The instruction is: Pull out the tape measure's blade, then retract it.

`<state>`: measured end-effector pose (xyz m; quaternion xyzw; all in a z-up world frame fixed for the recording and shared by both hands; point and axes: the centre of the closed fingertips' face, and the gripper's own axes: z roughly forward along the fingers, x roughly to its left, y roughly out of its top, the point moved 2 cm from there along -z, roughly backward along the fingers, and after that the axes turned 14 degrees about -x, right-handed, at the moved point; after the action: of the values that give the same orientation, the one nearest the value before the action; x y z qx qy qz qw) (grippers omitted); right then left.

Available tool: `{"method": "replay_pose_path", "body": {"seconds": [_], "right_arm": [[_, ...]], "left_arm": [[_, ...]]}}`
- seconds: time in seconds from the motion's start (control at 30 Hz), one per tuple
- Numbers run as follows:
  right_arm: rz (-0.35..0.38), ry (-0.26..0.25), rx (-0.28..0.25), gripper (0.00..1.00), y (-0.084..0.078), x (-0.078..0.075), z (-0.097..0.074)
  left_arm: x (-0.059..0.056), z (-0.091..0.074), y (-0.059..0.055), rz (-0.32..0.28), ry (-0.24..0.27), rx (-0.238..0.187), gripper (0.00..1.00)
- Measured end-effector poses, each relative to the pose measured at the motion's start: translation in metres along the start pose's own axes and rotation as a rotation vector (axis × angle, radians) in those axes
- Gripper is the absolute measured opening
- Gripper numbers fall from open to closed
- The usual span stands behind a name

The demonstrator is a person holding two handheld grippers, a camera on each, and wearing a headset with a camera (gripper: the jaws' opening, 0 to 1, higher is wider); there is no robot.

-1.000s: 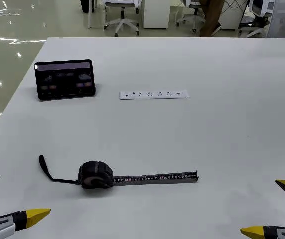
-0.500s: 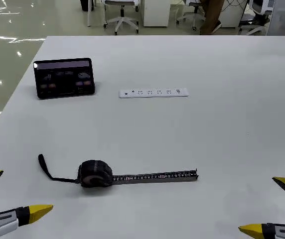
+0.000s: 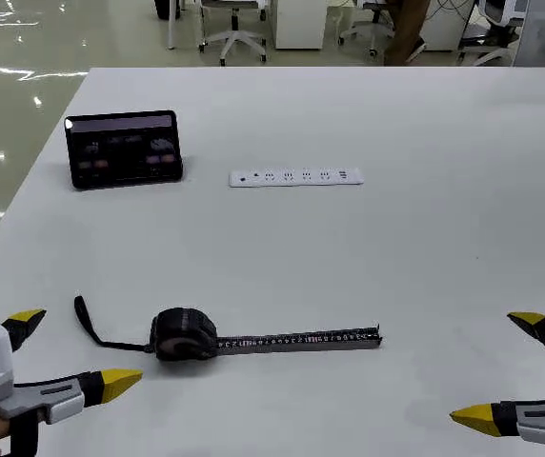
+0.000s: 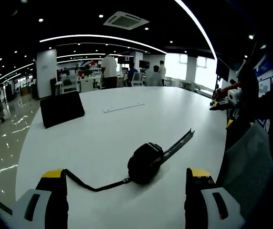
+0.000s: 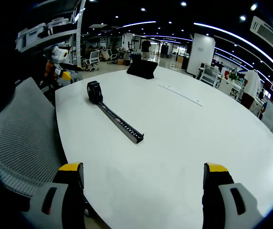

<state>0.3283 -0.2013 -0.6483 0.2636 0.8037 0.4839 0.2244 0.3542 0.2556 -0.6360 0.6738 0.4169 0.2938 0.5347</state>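
Left gripper (image 3: 72, 350): jaws wide apart, gripping nothing, near the tape measure (image 3: 184, 334) on its strap side. Right gripper (image 3: 496, 368): jaws apart too, well clear of the blade (image 3: 301, 339) tip. Blade is extended, lying flat on the white table (image 3: 425, 219). Tablet (image 3: 123, 149) and power strip (image 3: 295, 177) sit farther back.

- Left gripper (image 3: 74, 350): grey-white housing, black jaws ending in pointed yellow tips.
- A small green light glows on its white housing, at the end away from the tape measure (image 3: 185, 333).
- Right gripper (image 3: 496, 368): matching grey body, yellow tips, dark slots.
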Motion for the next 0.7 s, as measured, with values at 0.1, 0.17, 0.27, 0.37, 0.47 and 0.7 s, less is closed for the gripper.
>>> {"method": "replay_pose_path", "body": {"seconds": [0.1,0.17,0.27,0.37,0.47,0.7], "right_arm": [[-0.023,0.028,0.015,1.00,0.003,-0.001,0.006],[-0.037,0.047,0.022,1.00,0.004,-0.001,0.012],[-0.055,0.073,0.034,1.00,0.004,-0.001,0.019],[-0.083,0.104,0.037,0.98,0.004,-0.001,0.026],[-0.094,0.132,0.058,1.00,0.000,-0.002,0.034],[-0.146,0.180,0.082,0.98,0.001,-0.010,0.053]], "left_arm": [[-0.003,0.009,0.002,0.006,-0.003,0.003,1.00],[-0.006,0.015,0.003,0.016,-0.010,0.008,1.00],[-0.011,0.024,0.004,0.042,-0.022,0.015,1.00],[-0.012,0.033,0.001,0.048,-0.019,0.027,1.00],[-0.011,0.041,-0.003,0.038,0.011,0.039,1.00],[-0.013,0.055,-0.020,0.046,0.093,0.083,1.00]]}}
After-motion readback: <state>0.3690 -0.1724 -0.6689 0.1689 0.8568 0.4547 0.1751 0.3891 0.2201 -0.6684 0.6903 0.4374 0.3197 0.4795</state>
